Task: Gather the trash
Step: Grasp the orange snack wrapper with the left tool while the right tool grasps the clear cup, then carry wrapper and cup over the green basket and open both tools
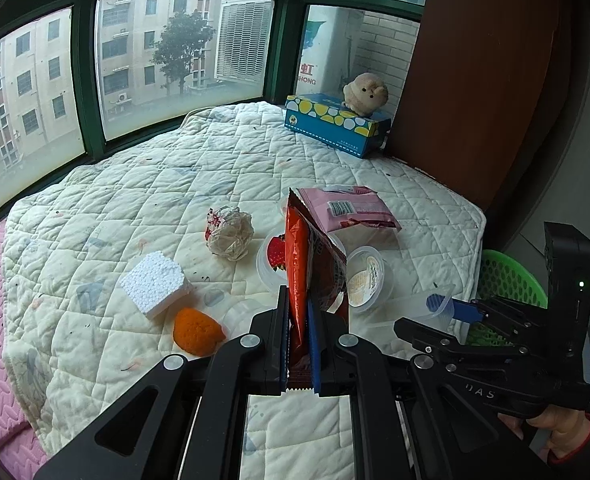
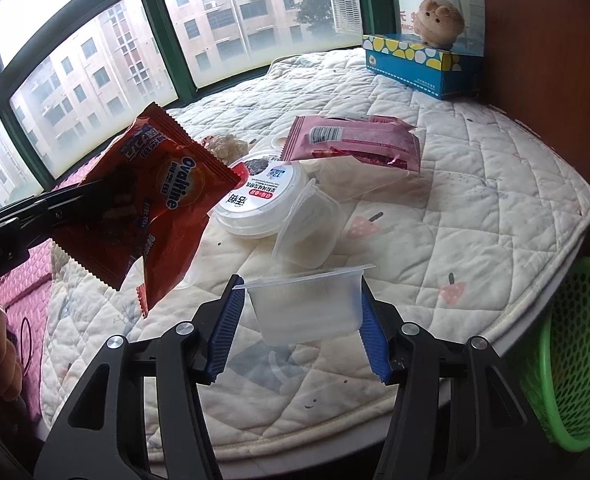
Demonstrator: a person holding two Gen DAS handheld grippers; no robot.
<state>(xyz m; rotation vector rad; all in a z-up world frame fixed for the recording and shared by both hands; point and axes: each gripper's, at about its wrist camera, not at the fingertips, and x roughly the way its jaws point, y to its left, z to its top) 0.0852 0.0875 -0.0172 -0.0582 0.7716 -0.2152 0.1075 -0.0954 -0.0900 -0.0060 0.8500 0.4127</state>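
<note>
The left gripper (image 1: 299,344) is clamped tight on the lower end of a red snack wrapper (image 1: 313,276), which stands upright between its blue pads, lifted clear of the bed (image 1: 255,168). The right gripper (image 2: 301,320) has its pads pressed against both sides of a clear plastic cup (image 2: 305,306), held near the bed's front edge by the right corner. The right wrist view shows the wrapper's printed face and the left gripper's black arm reaching in from the left; the left wrist view sees that wrapper only edge-on. Beyond the grippers, mid-bed, lie a round white tub (image 2: 263,204), a second clear cup (image 2: 309,228) tipped on its side and touching the tub, and a pink packet (image 2: 351,142). Only the left wrist view shows a foam block (image 1: 155,282), an orange peel (image 1: 195,332) and a crumpled paper ball (image 1: 229,236) toward the left side of the bed. A green basket (image 2: 571,360) stands off the bed's right edge. A blue tissue box (image 1: 335,124) with a plush toy (image 1: 365,92) on it sits at the far right corner.
</note>
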